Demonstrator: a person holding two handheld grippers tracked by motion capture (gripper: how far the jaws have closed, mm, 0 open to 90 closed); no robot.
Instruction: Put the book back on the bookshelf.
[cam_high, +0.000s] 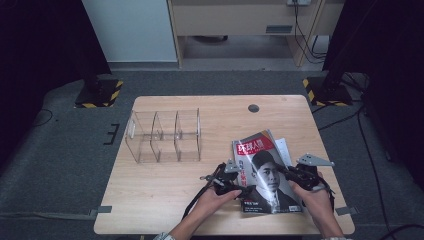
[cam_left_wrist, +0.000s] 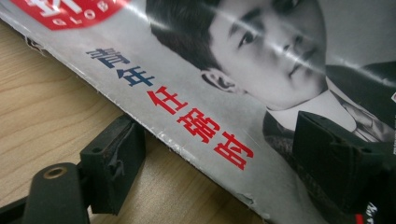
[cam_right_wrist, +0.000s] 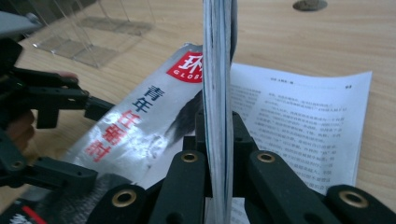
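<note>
- Magazine — near right of the table; thin, floppy, glossy-slick, best pinched at an edge.
- Right gripper clamps its right edge — pages pinched upright.
- Left gripper straddles the spine edge, jaws apart, not pressing.

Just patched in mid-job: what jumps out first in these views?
The glossy magazine with a black-and-white portrait and red title lies at the wooden table's near right. The right gripper is clamped on its page edge, while the left gripper straddles the spine edge, fingers apart. A clear acrylic divided rack stands left of centre.
</note>
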